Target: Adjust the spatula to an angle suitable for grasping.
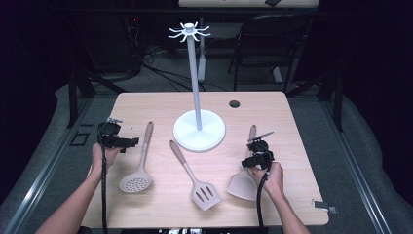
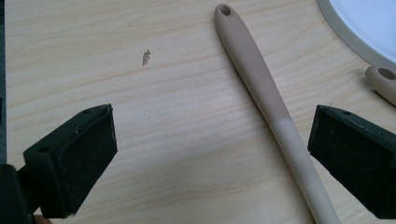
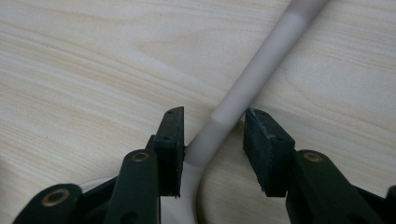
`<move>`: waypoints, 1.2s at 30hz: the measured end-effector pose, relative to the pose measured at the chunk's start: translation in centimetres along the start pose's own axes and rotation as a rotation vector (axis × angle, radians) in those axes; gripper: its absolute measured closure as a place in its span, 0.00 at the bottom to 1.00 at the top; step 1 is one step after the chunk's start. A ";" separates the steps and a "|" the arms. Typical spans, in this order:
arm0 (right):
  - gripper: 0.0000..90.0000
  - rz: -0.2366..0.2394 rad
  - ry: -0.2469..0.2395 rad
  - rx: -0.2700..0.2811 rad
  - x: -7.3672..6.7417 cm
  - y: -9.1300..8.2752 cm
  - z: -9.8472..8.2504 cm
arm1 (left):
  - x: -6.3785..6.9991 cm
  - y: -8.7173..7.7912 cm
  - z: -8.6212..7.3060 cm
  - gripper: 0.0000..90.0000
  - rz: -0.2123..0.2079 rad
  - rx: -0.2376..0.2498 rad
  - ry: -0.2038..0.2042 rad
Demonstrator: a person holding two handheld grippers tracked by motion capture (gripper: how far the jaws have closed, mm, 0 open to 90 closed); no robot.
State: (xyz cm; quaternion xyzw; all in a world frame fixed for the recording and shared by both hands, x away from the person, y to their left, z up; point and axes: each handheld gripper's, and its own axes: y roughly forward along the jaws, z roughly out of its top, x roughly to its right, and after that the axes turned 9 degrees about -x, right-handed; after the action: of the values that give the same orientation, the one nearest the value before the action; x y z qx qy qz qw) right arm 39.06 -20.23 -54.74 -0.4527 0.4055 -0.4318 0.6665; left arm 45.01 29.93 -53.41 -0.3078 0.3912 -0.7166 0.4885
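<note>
The pale grey silicone turner with a solid flat blade and a tan wooden-looking handle (image 1: 242,181) is lying flat on the light wood table, at its right side. Its blade is pointing toward the person, and its handle is running away toward the far edge. In the right gripper view its neck (image 3: 219,128) is curving upward from the blade.
</note>
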 end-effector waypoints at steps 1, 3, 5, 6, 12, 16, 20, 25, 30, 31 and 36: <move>0.67 0.004 -0.004 -0.008 0.1 -0.1 0.0 | 0.0 0.0 0.0 0.01 0.002 0.001 0.001; 0.69 0.003 -0.009 -0.018 0.3 -0.2 0.0 | -0.1 0.0 0.0 0.01 0.003 0.000 0.002; 0.70 0.006 0.008 -0.010 0.2 -0.3 -0.1 | -0.1 0.0 0.0 0.01 0.003 0.001 0.001; 0.71 0.005 0.006 -0.010 0.2 -0.3 -0.2 | -0.1 0.0 0.0 0.01 0.002 0.001 0.001; 0.76 0.012 -0.025 -0.049 0.5 -0.7 -0.3 | -0.1 0.0 0.0 0.01 0.002 -0.002 0.004; 0.80 0.020 -0.015 -0.065 0.5 -0.9 -0.5 | -0.1 0.0 0.0 0.01 -0.001 -0.007 0.007; 0.83 0.032 -0.015 -0.089 0.6 -1.1 -0.8 | 0.0 -0.1 0.0 0.02 -0.003 0.000 0.006; 0.83 0.009 -0.035 -0.106 0.4 -1.2 -1.2 | -0.1 -0.1 0.0 0.02 0.001 0.003 0.007; 0.80 -0.025 -0.070 -0.069 -0.2 -1.4 -1.1 | 0.1 -0.1 0.0 0.02 0.000 0.000 0.011; 0.79 -0.038 -0.040 -0.034 -0.5 -1.1 -1.2 | 0.1 -0.1 0.0 0.02 0.000 0.000 0.013; 0.77 -0.060 -0.078 -0.066 -0.6 -0.8 -0.2 | 0.2 0.0 0.1 0.02 -0.001 -0.001 0.015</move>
State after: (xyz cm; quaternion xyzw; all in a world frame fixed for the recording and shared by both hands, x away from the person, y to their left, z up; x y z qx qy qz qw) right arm 38.50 -19.88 -53.92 -0.5027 0.3794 -0.4199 0.6534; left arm 44.99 29.72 -53.35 -0.3026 0.3951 -0.7191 0.4851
